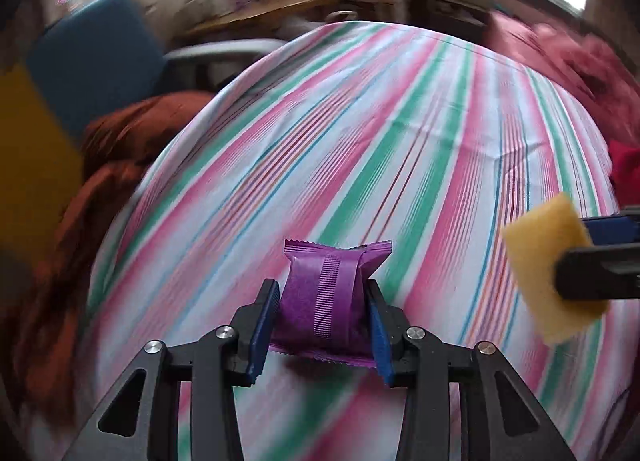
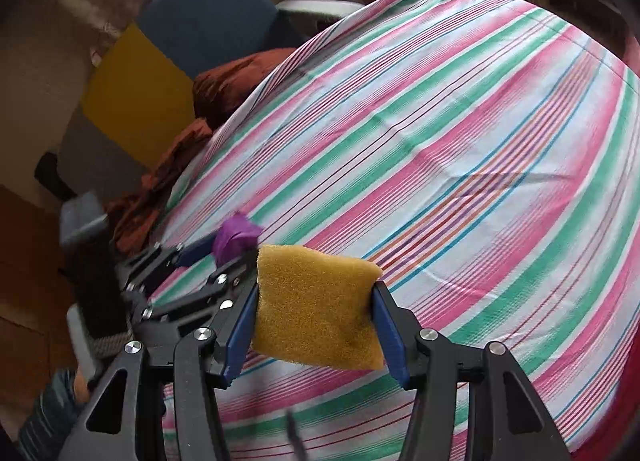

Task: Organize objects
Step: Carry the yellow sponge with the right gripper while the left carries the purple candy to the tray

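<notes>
The left gripper (image 1: 322,325) is clamped on a crinkly purple foil packet (image 1: 328,301) with serrated ends, held above the striped cloth (image 1: 360,133). At three o'clock in the left wrist view, the right gripper (image 2: 314,325) pinches a coarse, porous yellow sponge (image 2: 316,305), a soft rectangle squeezed between blue pads (image 2: 386,337).

We see a purple foil packet (image 1: 328,301), crimped along its top and bottom edges with a ribbed seam down its middle, pinched by its two sides and held above the striped cloth. Off to its right, a yellow sponge (image 2: 316,309), a coarse-textured rectangular block, is likewise squeezed at both ends, in the air.
</notes>
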`<state>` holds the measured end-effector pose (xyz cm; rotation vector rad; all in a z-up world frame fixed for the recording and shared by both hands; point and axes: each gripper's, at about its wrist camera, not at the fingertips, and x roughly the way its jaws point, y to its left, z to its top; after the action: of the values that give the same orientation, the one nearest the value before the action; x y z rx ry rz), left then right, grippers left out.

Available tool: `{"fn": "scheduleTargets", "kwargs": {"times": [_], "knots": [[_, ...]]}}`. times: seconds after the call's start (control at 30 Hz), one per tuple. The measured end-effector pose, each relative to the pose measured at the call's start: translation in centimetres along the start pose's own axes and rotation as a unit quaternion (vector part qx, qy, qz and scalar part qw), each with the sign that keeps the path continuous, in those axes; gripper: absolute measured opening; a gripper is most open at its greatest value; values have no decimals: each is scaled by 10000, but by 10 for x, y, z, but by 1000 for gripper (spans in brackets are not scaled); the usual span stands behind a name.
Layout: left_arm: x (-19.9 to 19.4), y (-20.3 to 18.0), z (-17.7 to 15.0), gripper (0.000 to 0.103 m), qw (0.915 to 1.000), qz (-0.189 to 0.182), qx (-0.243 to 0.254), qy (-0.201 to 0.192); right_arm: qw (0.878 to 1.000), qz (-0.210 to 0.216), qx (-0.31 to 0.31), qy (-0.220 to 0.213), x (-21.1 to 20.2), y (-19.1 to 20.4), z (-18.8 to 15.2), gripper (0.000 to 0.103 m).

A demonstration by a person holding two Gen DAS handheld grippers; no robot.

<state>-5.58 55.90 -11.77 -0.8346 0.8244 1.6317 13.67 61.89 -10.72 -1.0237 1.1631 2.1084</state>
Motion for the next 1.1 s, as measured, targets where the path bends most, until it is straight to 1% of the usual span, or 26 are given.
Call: {"fn": "scheduleTargets", "kwargs": {"times": [0.07,0.1,0.13,0.17,0.27,0.33,0.4,0.47,0.53,0.63,0.77,0.93,1.1], "knots": [[-10,2,-14,42,9991,165,-386,-10,9998,68,-127,147,4,4,-3,56],[-16,4,-24,41,9975,236,-658,18,9996,94,-189,207,4,6,-6,56],[-20,4,-27,41,9965,275,-793,13,9991,133,-283,273,5,10,-8,56],[-27,4,-37,41,9941,350,-1027,12,9988,172,-341,310,6,12,-9,56],[-48,-3,-65,41,9883,547,-1425,2,9975,283,-484,440,9,18,-14,56],[-61,-14,-82,41,9864,638,-1516,-77,9968,318,-553,489,11,21,-16,56],[-76,-17,-94,41,9835,739,-1644,-172,9964,344,-591,510,11,22,-18,56],[-75,-3,-97,41,9812,725,-1773,-218,9960,376,-608,535,10,23,-20,56],[-89,-3,-109,41,9788,812,-1858,-288,9958,354,-621,572,16,27,-18,56],[-94,-3,-117,41,9753,952,-1964,-344,9956,348,-624,599,18,30,-18,56],[-117,-5,-134,41,9703,1112,-2080,-528,9957,299,-599,639,20,30,-18,56],[-138,-8,-143,41,9670,1210,-2118,-734,9957,305,-604,627,22,31,-18,56],[-158,-13,-151,41,9643,1222,-2150,-946,9952,331,-681,615,22,35,-19,56]]}}
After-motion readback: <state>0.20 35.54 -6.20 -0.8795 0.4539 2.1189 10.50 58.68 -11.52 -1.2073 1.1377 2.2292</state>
